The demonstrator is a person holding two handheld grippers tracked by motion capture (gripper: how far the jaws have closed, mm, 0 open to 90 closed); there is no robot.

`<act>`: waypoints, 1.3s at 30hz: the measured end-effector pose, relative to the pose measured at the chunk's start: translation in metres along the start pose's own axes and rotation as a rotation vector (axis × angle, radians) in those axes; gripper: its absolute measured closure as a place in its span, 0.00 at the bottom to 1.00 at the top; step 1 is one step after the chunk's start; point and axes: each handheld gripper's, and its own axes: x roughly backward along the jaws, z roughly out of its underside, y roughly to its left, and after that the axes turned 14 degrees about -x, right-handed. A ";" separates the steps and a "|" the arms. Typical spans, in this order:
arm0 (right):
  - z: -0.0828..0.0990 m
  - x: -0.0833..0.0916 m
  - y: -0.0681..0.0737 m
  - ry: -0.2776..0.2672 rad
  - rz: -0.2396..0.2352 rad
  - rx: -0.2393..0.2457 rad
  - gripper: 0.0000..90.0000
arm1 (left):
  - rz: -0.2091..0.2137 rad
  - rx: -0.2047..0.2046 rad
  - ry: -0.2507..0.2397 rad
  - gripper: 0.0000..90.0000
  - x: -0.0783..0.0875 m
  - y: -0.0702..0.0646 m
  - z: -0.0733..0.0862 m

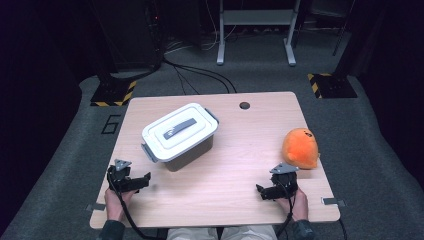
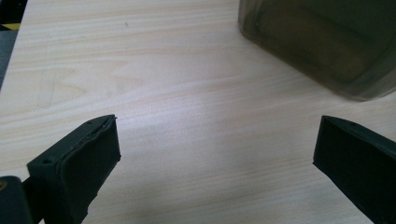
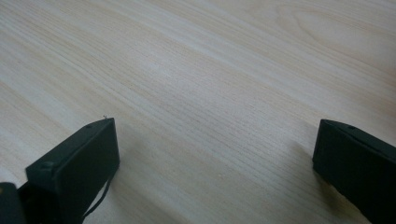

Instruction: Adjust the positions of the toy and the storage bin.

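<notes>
Lidded box (image 1: 180, 135) mid-tabletop (image 1: 240, 195), just ahead-right of wide, empty left tongs (image 1: 145, 179); orange plush (image 1: 300, 148) just beyond wide, empty right tongs (image 1: 260, 190).

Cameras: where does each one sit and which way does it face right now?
High view: above the person's side, looking forward and down on the table, lidded box, orange plush toy; both forearms, left gripper, right gripper.
Left gripper view: on the left gripper, open jaws, facing the box's lower wall.
Right gripper view: on the right gripper, open jaws over bare wood.
High and left views share the box.
</notes>
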 end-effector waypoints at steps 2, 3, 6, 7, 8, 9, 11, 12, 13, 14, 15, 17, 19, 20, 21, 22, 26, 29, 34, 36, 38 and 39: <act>0.000 0.000 0.000 0.000 -0.001 0.002 0.00 | 0.000 0.002 -0.006 0.00 0.002 0.001 -0.002; -0.001 -0.001 -0.001 -0.004 -0.006 0.014 0.00 | -0.002 0.000 -0.015 0.01 0.005 0.003 -0.005; -0.001 0.000 0.000 0.002 -0.007 0.005 0.00 | 0.010 -0.006 -0.023 0.01 0.012 0.005 -0.010; -0.001 0.000 0.000 0.002 -0.007 0.005 0.00 | 0.010 -0.006 -0.023 0.01 0.012 0.005 -0.010; -0.001 0.000 0.000 0.001 -0.007 0.006 0.00 | 0.006 -0.017 -0.029 0.01 0.017 0.005 -0.015; -0.001 0.000 0.000 -0.001 -0.008 0.009 0.00 | 0.006 -0.017 -0.029 0.01 0.017 0.005 -0.015; -0.001 -0.001 -0.001 -0.003 -0.009 0.014 0.00 | 0.009 -0.027 -0.055 0.01 0.024 0.007 -0.023; -0.001 0.000 -0.001 -0.004 -0.009 0.014 0.00 | 0.012 -0.032 -0.061 0.00 0.027 0.008 -0.027; -0.001 0.000 -0.001 -0.004 -0.009 0.014 0.00 | 0.012 -0.032 -0.061 0.00 0.027 0.008 -0.027; 0.000 0.000 0.000 0.000 -0.007 0.005 0.00 | 0.017 -0.035 -0.063 0.00 0.030 0.009 -0.031; 0.000 0.000 0.000 0.001 -0.007 0.001 0.01 | 0.022 -0.048 -0.079 0.00 0.035 0.010 -0.039; 0.000 0.000 0.000 -0.001 -0.007 0.004 0.01 | 0.018 -0.055 -0.084 0.00 0.037 0.011 -0.044; 0.000 0.000 0.000 -0.001 -0.007 0.002 0.01 | 0.012 -0.080 -0.098 0.00 0.043 0.013 -0.056; 0.000 0.000 0.000 -0.001 -0.007 0.003 0.01 | 0.008 -0.086 -0.102 0.00 0.047 0.013 -0.062; 0.000 0.000 0.000 -0.001 -0.005 0.003 0.01 | 0.005 -0.088 -0.114 0.00 0.047 0.013 -0.066; 0.000 0.000 0.000 -0.001 -0.005 0.003 0.01 | 0.005 -0.088 -0.114 0.00 0.047 0.013 -0.066; 0.000 0.000 -0.001 -0.008 -0.006 -0.005 0.03 | 0.034 -0.116 -0.133 0.00 0.050 0.014 -0.088; 0.000 0.001 -0.001 -0.010 -0.002 -0.006 0.03 | 0.054 -0.138 -0.137 0.00 0.045 0.012 -0.106; 0.000 0.001 -0.001 -0.012 0.002 -0.008 0.03 | 0.090 -0.183 -0.110 0.00 0.023 0.004 -0.139; 0.000 0.001 -0.001 -0.012 0.002 -0.008 0.03 | 0.097 -0.196 -0.106 0.00 0.020 0.002 -0.144; 0.000 0.001 -0.001 -0.012 0.002 -0.008 0.03 | 0.111 -0.214 -0.100 0.00 0.014 -0.003 -0.153; 0.000 0.001 -0.001 -0.012 0.002 -0.007 0.03 | 0.124 -0.226 -0.096 0.00 0.007 -0.009 -0.159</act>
